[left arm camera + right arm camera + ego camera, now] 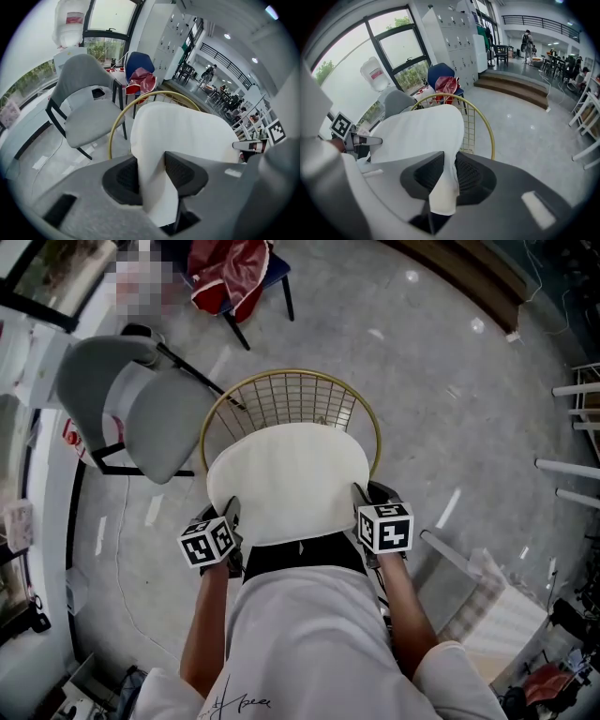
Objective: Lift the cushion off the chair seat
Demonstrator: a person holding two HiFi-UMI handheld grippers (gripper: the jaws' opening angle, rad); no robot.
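A cream round cushion (289,481) hangs in the air above the gold wire chair (291,395), held by both near corners. My left gripper (228,521) is shut on its left edge, and the cushion (183,136) folds between the dark pads. My right gripper (364,502) is shut on the right edge, where the cushion (419,136) is pinched thin between the pads. The chair's black seat (302,555) shows just under the cushion's near edge. The gold chair rim (154,96) (485,119) rises behind the cushion in both gripper views.
A grey padded chair (141,404) stands to the left of the wire chair. A blue chair with red cloth (230,273) is farther back. White rails (574,470) and a striped folded thing (487,606) lie at the right. Polished grey floor spreads around.
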